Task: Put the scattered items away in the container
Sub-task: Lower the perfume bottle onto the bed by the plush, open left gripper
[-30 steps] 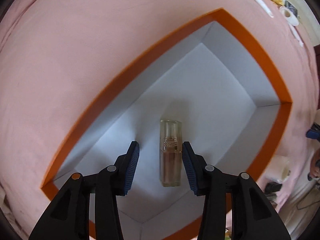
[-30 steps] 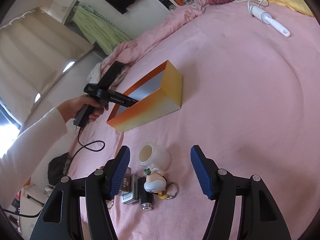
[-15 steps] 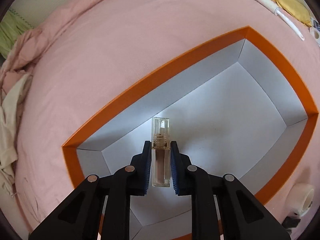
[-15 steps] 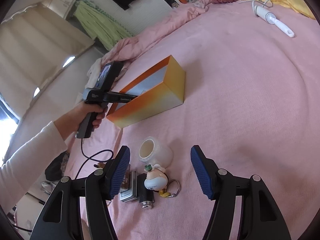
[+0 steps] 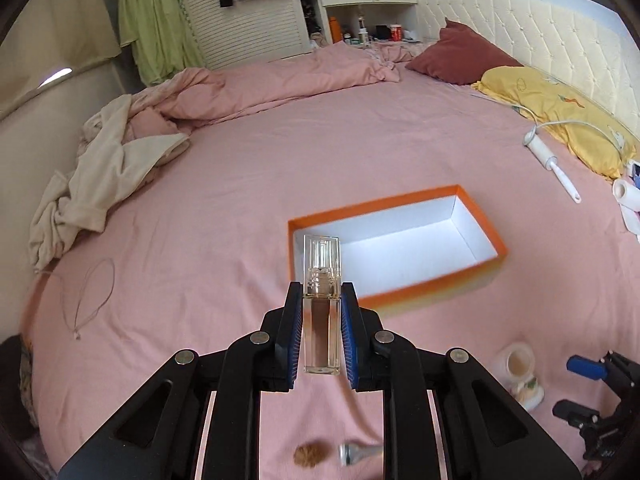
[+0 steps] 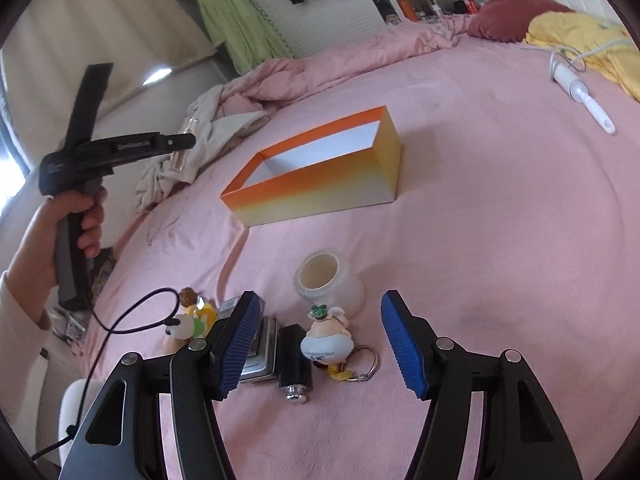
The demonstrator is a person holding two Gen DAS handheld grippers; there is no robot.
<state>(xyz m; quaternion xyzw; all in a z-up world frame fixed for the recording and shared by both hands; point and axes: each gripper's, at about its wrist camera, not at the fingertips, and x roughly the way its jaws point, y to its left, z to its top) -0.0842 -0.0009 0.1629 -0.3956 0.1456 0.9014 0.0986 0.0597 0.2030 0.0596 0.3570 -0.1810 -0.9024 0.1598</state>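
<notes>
Left gripper [image 5: 321, 336]: blue pads clamped on a clear perfume bottle [image 5: 321, 308] with brownish liquid, held upright in the air near the orange box [image 5: 436, 280]; its cap overlaps the box's near-left corner in view.

Right gripper [image 6: 320, 344]: jaws spread wide, holding nothing, above a cluster of small items.

Partly hidden: a silver case [image 6: 260, 360] behind the left finger; a figurine [image 6: 188, 320] at left, hard to make out. A blurred brush [image 5: 336, 454] lies below the left gripper.

Visible: tape roll [image 6: 328, 276], keychain figure [image 6: 328, 340], black cylinder [image 6: 294, 360].

Box: white inside, nothing in the part shown, open sheet on all sides.

Surface: pink bed sheet [image 5: 240, 184]; lint roller [image 5: 552, 166] far right, rumpled cloth [image 5: 100, 172] far left.
</notes>
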